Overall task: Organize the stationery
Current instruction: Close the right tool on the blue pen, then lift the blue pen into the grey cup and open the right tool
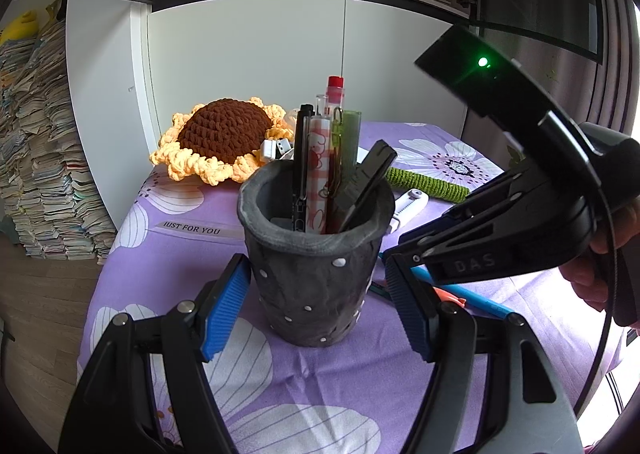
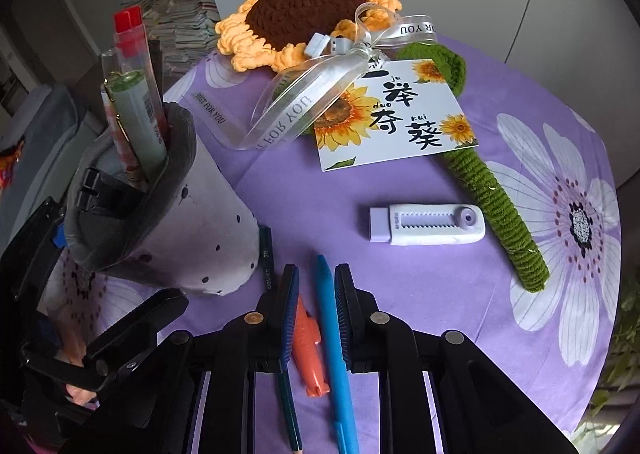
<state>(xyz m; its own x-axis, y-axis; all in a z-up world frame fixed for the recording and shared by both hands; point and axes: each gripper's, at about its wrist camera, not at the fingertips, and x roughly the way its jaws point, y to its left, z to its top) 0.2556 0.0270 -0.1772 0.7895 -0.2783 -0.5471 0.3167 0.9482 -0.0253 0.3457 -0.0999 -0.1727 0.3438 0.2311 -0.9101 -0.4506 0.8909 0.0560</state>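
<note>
Stationery waits in two places: a dark grey pen cup (image 1: 316, 254), soft-walled and dotted with pale studs, already stuffed with pens, and loose pieces lying on the desk's purple flowered cloth (image 2: 400, 182) beside it. My left gripper (image 1: 320, 306) clamps the cup between its ribbed blue pads, steadying it upright. My right gripper (image 2: 316, 318) hangs over the loose pieces, its pads narrowly apart and pressing on nothing; between them lie a smooth blue pen (image 2: 334, 334) and a small orange fish-shaped piece (image 2: 308, 350), with a thin dark green pencil (image 2: 276, 318) just to their left. I judge the pen is next: I should centre on its barrel alone, keeping clear of the orange piece. A white sliding eraser (image 2: 428, 224) lies farther off.
</note>
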